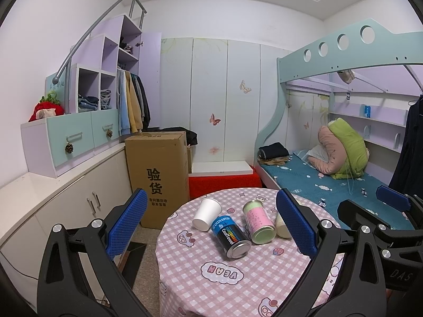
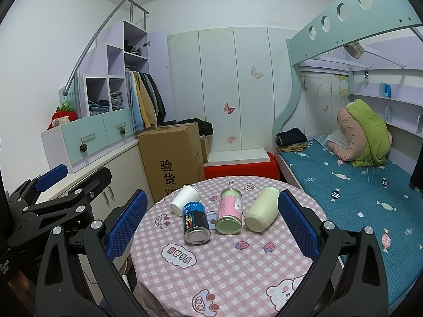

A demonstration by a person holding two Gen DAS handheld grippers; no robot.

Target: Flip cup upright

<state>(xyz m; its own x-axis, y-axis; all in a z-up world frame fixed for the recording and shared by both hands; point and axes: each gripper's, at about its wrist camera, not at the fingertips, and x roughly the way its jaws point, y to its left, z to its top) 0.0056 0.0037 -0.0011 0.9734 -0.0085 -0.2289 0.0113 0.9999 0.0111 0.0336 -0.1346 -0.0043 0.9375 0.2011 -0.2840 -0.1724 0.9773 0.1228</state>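
Several containers lie on their sides on a round table with a pink checked cloth [image 1: 238, 288] [image 2: 227, 272]. They are a white paper cup [image 1: 206, 214] [image 2: 184, 200], a blue-black can [image 1: 231, 237] [image 2: 196, 222], a pink and green can [image 1: 258, 222] [image 2: 229, 211] and a cream cup [image 1: 282, 227] [image 2: 263, 212]. My left gripper [image 1: 211, 227] is open and empty above the table's near side. My right gripper [image 2: 212, 224] is open and empty, apart from the containers. The right gripper also shows at the right edge of the left wrist view [image 1: 383, 211].
A tall cardboard box [image 1: 158, 177] [image 2: 174, 161] stands behind the table on the left, next to low white cabinets [image 1: 66, 203]. A red stool with a white board [image 1: 224, 182] [image 2: 240, 166] is behind the table. A bunk bed with a blue cover [image 1: 330, 185] [image 2: 357, 185] is on the right.
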